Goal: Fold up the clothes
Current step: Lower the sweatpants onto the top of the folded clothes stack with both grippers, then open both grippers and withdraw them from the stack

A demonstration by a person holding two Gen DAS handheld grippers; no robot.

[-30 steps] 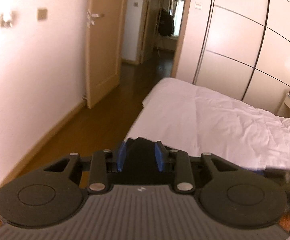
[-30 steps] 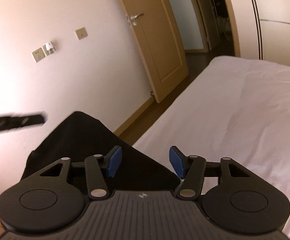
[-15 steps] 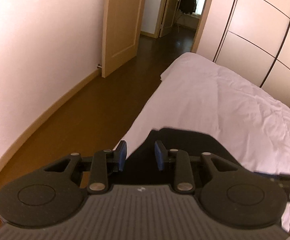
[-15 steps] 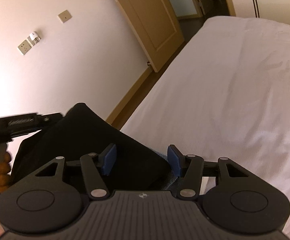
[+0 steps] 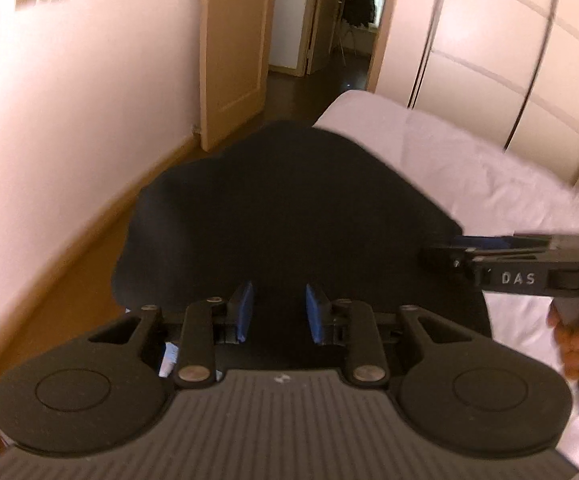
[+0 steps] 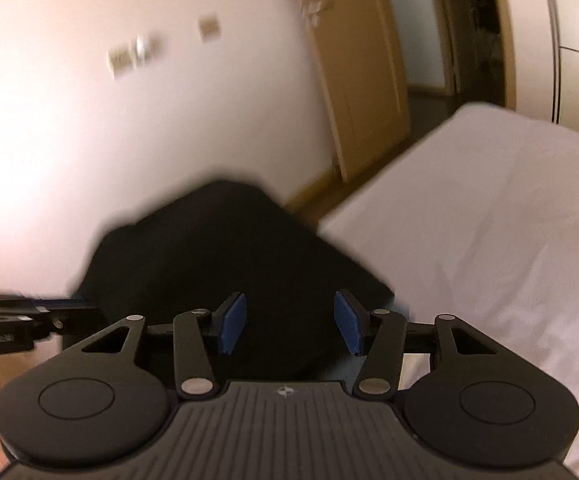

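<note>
A black garment (image 5: 289, 208) is spread in front of both grippers, over the near edge of a white bed (image 5: 469, 160). My left gripper (image 5: 280, 313) is shut on its near edge, with dark cloth filling the narrow gap between the blue pads. In the right wrist view the same garment (image 6: 217, 256) runs between the wider-set pads of my right gripper (image 6: 291, 325), which grips its right part. The right gripper (image 5: 441, 254) also shows side-on at the garment's right corner. The left gripper (image 6: 85, 312) appears at the cloth's left edge. The picture is too blurred to tell whether the cloth rests on the bed (image 6: 489, 220).
A wooden floor (image 5: 69, 288) runs between the bed and the pale wall on the left. An open wooden door (image 5: 233, 48) leads to a dark hallway. A wardrobe (image 5: 509, 60) with sliding panels stands behind the bed. A person's hand (image 5: 577, 340) holds the right gripper's handle.
The black garment has swung up and forward and now fills the middle of both views. The left gripper moved sideways, and the right gripper came into its view at the right.
</note>
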